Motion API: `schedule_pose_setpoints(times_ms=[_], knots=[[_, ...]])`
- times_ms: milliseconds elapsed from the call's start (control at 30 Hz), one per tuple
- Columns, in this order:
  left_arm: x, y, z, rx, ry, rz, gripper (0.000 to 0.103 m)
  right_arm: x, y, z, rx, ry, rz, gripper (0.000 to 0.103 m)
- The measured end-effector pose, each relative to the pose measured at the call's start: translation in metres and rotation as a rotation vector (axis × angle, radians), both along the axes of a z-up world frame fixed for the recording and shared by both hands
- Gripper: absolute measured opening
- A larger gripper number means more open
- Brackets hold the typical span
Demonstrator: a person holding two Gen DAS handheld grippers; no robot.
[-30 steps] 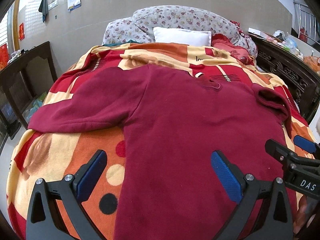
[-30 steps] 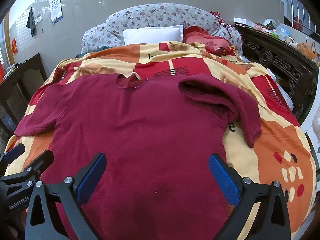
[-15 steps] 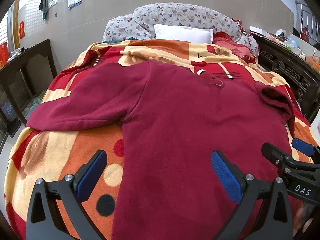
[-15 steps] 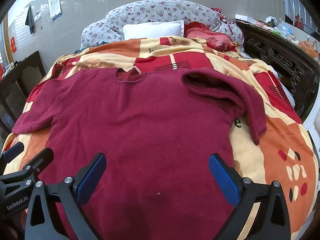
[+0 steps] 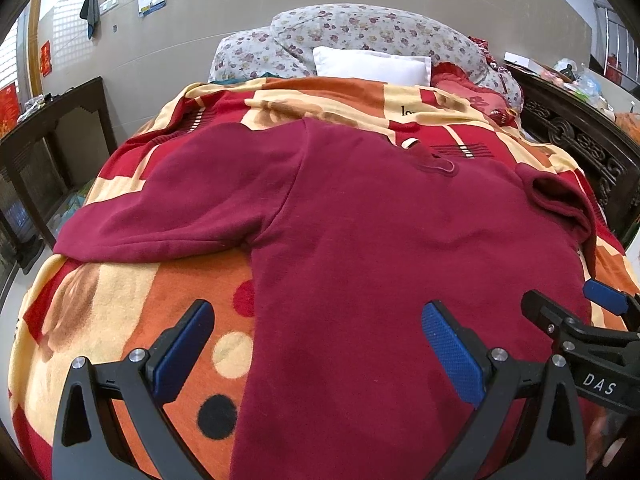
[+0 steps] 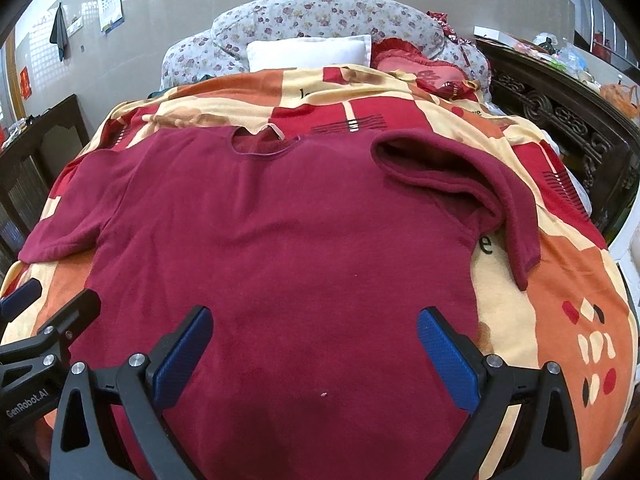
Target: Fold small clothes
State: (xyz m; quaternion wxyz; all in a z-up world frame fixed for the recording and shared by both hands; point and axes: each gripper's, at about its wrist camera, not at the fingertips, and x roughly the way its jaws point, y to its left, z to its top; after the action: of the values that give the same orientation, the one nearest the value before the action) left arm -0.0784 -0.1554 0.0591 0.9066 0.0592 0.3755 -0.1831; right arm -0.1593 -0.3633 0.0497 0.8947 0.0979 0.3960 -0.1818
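A dark red, soft fleece top with long sleeves [image 6: 280, 248] lies spread out flat on the bed, on a fuzzy blanket with orange, red and cream patches [image 6: 568, 312]. Its neck hole [image 6: 260, 144] points to the head end of the bed, where a white pillow [image 6: 308, 52] leans on a flowery grey quilt roll [image 6: 320, 16]. The bottom of the top is at the foot end, close to both tools. It is laid flat like this so it can be folded neatly.

The left sleeve [image 5: 172, 216] sticks straight out toward the left edge of the bed. The right sleeve [image 6: 480, 184] is not flat. It is bent over on itself near the right edge of the bed, and its cuff hangs down on the blanket. I think that sleeve needs fixing or folding in first.

The left gripper [image 5: 320, 352] has its blue pads wide apart and holds nothing. It hangs over the left side edge of the top, one pad over the blanket and one over the cloth. The right gripper [image 6: 316, 352] is spread wide too, holding nothing, above the bottom part of the top. They look ready to go down and pinch the cloth.
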Motion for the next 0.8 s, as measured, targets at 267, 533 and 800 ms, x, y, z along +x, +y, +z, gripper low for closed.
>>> schedule_pose_setpoints(times_ms=[267,533,800], knots=[[0.011,0.022,0.002,-0.011,0.009,0.037,0.103,0.003,0.004,0.000,-0.021,0.009,0.008,0.103],[0.038,0.082,0.005,-0.052,0.047,0.142,0.103,0.011,0.012,-0.002,-0.028,0.017,0.034,0.103],[0.092,0.196,0.004,-0.177,0.106,0.409,0.103,0.020,0.024,-0.006,-0.008,0.021,0.076,0.103]])
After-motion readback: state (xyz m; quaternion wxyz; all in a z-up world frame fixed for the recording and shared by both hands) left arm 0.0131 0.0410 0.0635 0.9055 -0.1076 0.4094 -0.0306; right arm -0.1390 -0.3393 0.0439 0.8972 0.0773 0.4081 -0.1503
